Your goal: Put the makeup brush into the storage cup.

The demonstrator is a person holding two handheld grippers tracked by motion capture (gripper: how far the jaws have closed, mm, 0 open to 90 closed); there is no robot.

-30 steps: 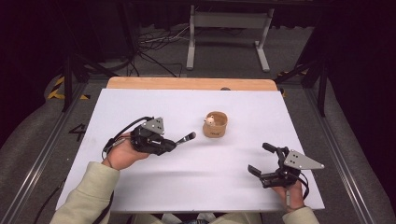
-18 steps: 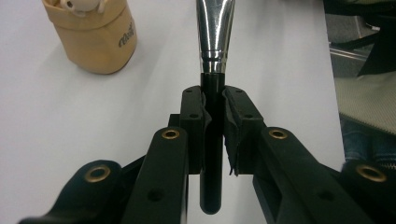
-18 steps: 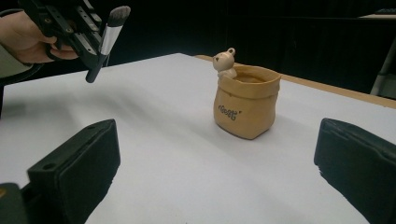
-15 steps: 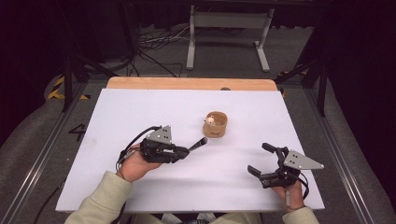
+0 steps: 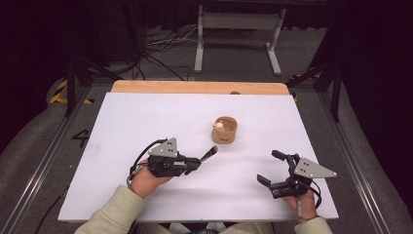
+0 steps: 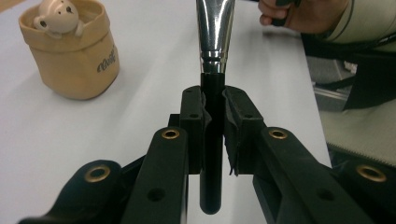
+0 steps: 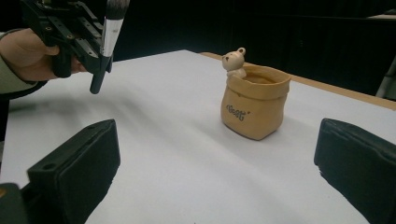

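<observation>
A makeup brush (image 6: 214,93) is gripped by the left tool (image 5: 195,162), its black handle clamped between the two pads while its silver ferrule points away from the hand. In the high view the brush (image 5: 209,154) is held above the white desk (image 5: 122,126), its tip aimed toward a tan sack-shaped pot (image 5: 224,130) near the middle of the desk. The pot (image 7: 254,103) is seen upright with a small bear figure (image 7: 234,61) at its rim; the brush is near the pot but apart from it. The right tool (image 5: 275,167) is held open near the desk's front right corner, nothing between its pads, well apart from the pot.
</observation>
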